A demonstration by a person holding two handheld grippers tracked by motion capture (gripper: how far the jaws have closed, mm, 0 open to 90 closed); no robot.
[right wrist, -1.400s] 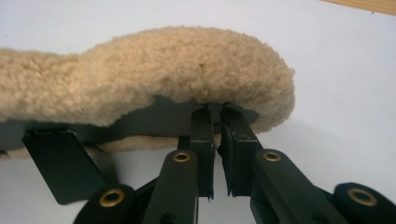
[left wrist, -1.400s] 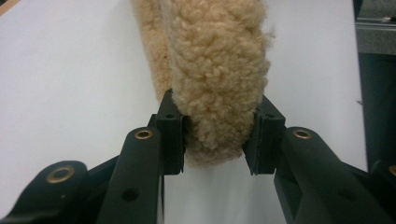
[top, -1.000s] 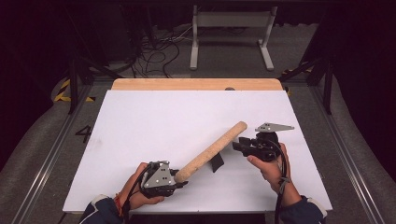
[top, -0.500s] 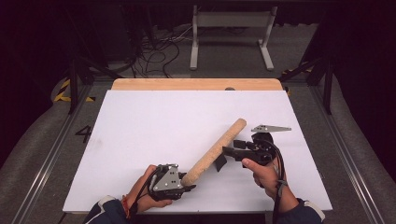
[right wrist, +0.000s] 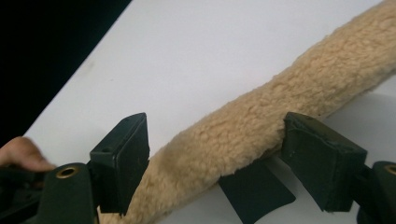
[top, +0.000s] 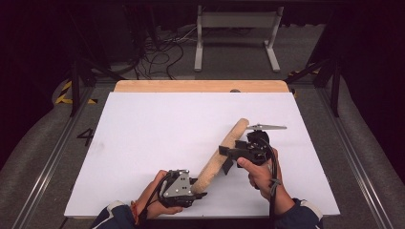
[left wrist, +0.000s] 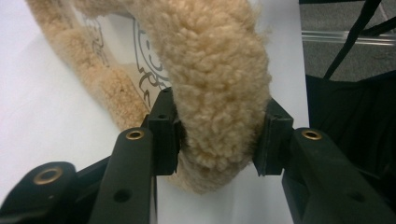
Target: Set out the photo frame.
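Observation:
A long tan fleece roll (top: 237, 131) lies slantwise on the white table top (top: 143, 124), from the front middle to the right of centre. My left gripper (top: 198, 188) is shut on its near end; both pads press into the fleece roll (left wrist: 219, 70), though the jaws have just been opening a little. The roll's open side shows a white lining with a dark print. My right gripper (top: 223, 158) straddles the roll's middle. Its jaws have just been opening and stand wide, with the fleece roll (right wrist: 289, 102) running across between them. A black tab (right wrist: 254, 191) sticks out under the roll.
A wooden strip (top: 200, 86) borders the table's far edge. Beyond it are dark floor, cables (top: 162, 52) and a grey metal stand (top: 236, 33). Metal rails run along both sides of the table. The left and far parts of the white top are bare.
My right gripper has slid left along the roll and its jaws have spread wide. The left gripper has shifted right with the roll's near end, so the roll lies steeper.

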